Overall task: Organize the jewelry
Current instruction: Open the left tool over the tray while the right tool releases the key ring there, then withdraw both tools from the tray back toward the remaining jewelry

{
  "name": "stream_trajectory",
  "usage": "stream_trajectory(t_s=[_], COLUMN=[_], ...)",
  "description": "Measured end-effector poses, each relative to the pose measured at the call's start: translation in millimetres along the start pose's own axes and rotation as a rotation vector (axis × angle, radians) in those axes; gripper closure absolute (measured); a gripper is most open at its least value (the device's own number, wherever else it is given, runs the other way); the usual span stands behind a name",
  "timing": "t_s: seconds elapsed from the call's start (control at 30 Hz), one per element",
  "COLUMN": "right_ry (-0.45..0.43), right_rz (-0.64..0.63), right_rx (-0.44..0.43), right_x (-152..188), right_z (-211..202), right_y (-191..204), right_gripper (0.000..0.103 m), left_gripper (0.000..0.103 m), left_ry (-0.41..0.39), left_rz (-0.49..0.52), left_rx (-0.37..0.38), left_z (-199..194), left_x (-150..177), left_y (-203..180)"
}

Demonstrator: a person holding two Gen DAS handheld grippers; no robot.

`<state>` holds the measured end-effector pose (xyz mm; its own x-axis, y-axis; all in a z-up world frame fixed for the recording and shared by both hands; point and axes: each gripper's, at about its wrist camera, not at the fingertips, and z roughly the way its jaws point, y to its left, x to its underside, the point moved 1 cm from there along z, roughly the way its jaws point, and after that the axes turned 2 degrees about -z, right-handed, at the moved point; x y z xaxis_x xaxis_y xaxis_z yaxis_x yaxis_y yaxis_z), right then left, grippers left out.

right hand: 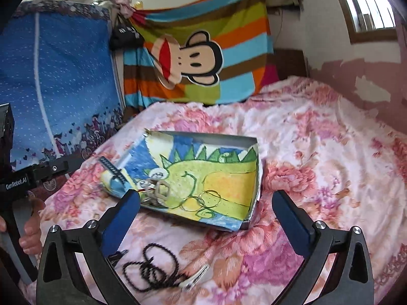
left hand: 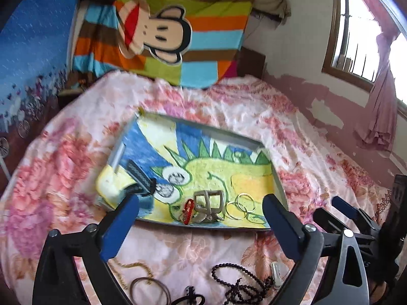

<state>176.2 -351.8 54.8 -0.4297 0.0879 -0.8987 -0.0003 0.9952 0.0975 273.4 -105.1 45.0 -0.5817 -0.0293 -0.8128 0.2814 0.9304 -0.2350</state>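
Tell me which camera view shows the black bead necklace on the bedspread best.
The right wrist view: the black bead necklace lies whole in loops on the floral bedspread. In the left wrist view the necklace sits at the bottom edge, partly cut off.

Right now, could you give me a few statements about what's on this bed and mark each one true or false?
1. The gold rings lie inside the tray. True.
2. The black bead necklace is in the tray. False: it lies on the floral bedspread, in front of the tray.
3. Both grippers are clamped on jewelry. False: the left gripper and right gripper stand open with nothing between their fingers.
4. A red clip sits beside a metal buckle in the tray. True.
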Motion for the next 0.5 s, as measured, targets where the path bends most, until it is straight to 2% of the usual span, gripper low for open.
stream_trajectory(t_s=[0.1,0.33,0.5], right_ry=[-0.012,0.025,0.078], right_rz=[-0.01,-0.002,-0.017], right_rx=[0.0,0.007,0.003], right_x=[4,28,46], right_z=[-22,-59,-74], right_y=[4,13,20], right_gripper=[0.001,0.001,0.001], left_gripper=[0.0,0.0,0.0], left_ry=[-0.059,-0.086,-0.072], left_rz=[-0.002,0.01,0.044], left_rx=[-0.019,-0.054,-0.085], left_z=[-31,-83,-110], left_x=[3,23,44], left_y=[3,9,14])
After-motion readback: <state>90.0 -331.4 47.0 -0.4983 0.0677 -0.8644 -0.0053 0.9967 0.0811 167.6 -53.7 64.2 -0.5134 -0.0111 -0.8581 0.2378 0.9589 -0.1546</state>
